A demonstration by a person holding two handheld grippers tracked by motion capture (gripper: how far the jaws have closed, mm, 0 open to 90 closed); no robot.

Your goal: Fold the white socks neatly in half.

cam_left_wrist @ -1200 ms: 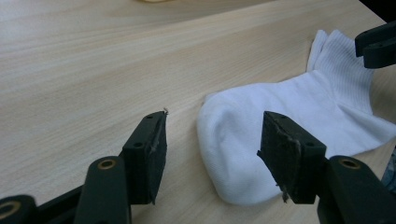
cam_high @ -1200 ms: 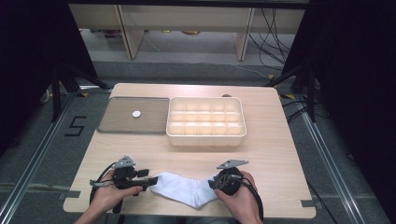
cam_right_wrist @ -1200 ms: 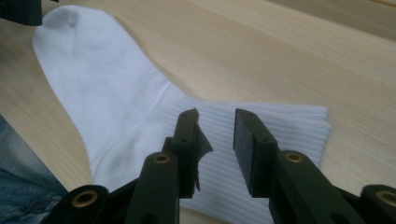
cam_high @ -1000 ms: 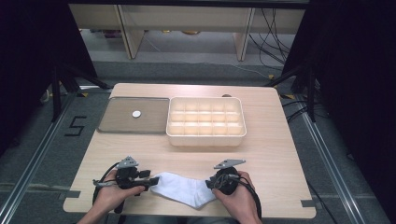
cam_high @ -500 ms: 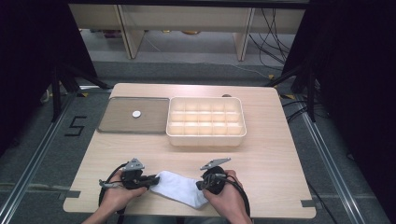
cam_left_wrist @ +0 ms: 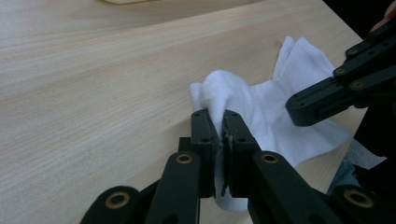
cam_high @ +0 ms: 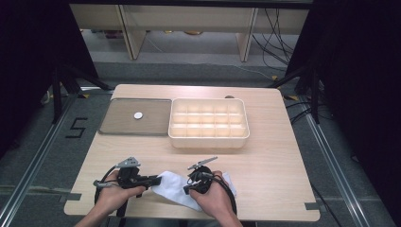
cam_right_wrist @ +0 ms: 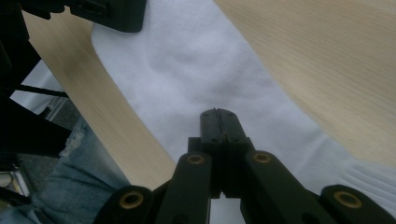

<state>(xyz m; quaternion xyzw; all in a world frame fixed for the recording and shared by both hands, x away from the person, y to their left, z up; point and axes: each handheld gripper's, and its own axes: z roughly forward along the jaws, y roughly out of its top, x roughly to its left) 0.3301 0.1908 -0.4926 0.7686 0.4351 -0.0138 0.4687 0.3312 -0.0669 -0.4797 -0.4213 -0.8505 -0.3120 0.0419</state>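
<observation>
A white sock (cam_high: pixel 171 185) lies flat near the table's front edge, between my two grippers. My left gripper (cam_high: pixel 155 179) is shut on a raised fold at the sock's left end; in the left gripper view that fold (cam_left_wrist: pixel 219 95) bulges up out of its jaws (cam_left_wrist: pixel 218 122). My right gripper (cam_high: pixel 187 189) is over the sock's middle with its jaws closed together (cam_right_wrist: pixel 218 113), tips pointing at the sock (cam_right_wrist: pixel 187 60). No cloth shows between them. The ribbed cuff (cam_left_wrist: pixel 299 60) lies beyond the right gripper (cam_left_wrist: pixel 301 103). The left gripper (cam_right_wrist: pixel 116 14) shows at the top of the right gripper view.
A cream box (cam_high: pixel 208 142) of several compartments stands mid-table. Left of it lies a grey tray (cam_high: pixel 118 125) with a small white disc (cam_high: pixel 138 115). The table's front edge (cam_right_wrist: pixel 121 135) is just behind the sock, with the person's jeans (cam_right_wrist: pixel 79 186) below it.
My right gripper has moved left from the sock's right end to over its middle. The left gripper has shifted a little right, still holding the sock's left end.
</observation>
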